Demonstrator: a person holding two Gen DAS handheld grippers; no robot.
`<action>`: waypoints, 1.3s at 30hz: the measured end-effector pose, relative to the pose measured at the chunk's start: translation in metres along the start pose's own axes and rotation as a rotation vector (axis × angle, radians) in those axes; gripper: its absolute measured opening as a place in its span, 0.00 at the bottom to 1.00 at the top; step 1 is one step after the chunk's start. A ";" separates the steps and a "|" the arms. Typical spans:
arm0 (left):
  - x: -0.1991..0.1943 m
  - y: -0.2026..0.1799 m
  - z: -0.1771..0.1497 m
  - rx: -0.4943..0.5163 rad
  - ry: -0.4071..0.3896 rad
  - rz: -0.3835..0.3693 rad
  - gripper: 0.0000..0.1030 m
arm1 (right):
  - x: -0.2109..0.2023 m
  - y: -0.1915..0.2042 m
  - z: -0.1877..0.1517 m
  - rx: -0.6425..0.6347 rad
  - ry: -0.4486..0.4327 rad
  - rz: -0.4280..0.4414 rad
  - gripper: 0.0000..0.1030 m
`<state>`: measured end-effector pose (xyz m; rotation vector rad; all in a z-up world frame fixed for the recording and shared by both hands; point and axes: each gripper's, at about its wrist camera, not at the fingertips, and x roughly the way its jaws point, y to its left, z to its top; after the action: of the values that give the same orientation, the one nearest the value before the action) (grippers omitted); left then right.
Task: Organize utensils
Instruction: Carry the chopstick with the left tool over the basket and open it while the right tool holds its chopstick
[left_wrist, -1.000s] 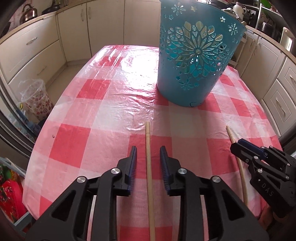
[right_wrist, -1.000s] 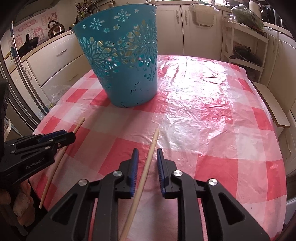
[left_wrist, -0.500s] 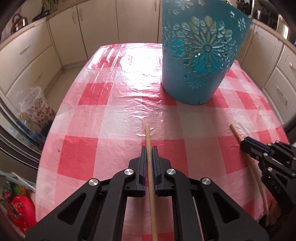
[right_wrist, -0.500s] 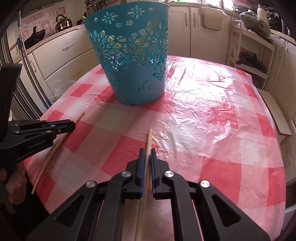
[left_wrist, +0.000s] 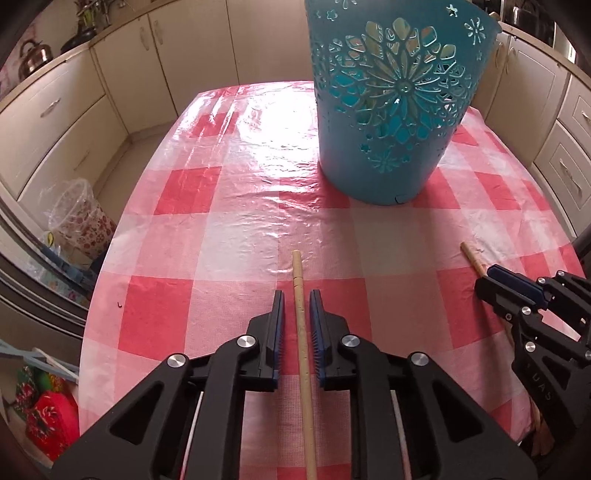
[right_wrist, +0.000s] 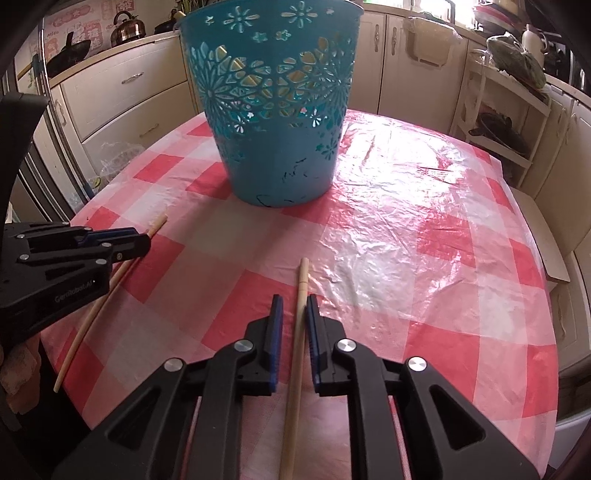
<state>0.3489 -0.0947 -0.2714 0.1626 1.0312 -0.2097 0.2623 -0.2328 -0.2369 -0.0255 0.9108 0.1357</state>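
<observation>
My left tongs and right tongs, the right just opening, stand slightly spread, each astride a chopstick, the left chopstick and the right chopstick. Both lie on the near part of the red-checked tabletop. The teal basket stands far, with cream cabinets around.

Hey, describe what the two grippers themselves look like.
Both the left gripper and the right gripper are matte black plastic with triangular cut-outs, silver round bolts and blue ribbed pads. White lettering marks their sides, reading "GenRobot.AI" on the left one.
</observation>
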 end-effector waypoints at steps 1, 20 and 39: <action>0.000 0.001 0.000 -0.004 -0.001 -0.011 0.05 | 0.000 -0.001 0.001 0.005 0.003 0.000 0.06; -0.124 0.060 0.017 -0.255 -0.355 -0.384 0.05 | -0.002 -0.035 -0.007 0.204 -0.033 0.107 0.06; -0.164 0.025 0.069 -0.176 -0.486 -0.332 0.05 | -0.002 -0.041 -0.008 0.230 -0.033 0.137 0.06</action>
<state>0.3308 -0.0711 -0.0943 -0.2147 0.5816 -0.4341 0.2598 -0.2745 -0.2420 0.2526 0.8905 0.1577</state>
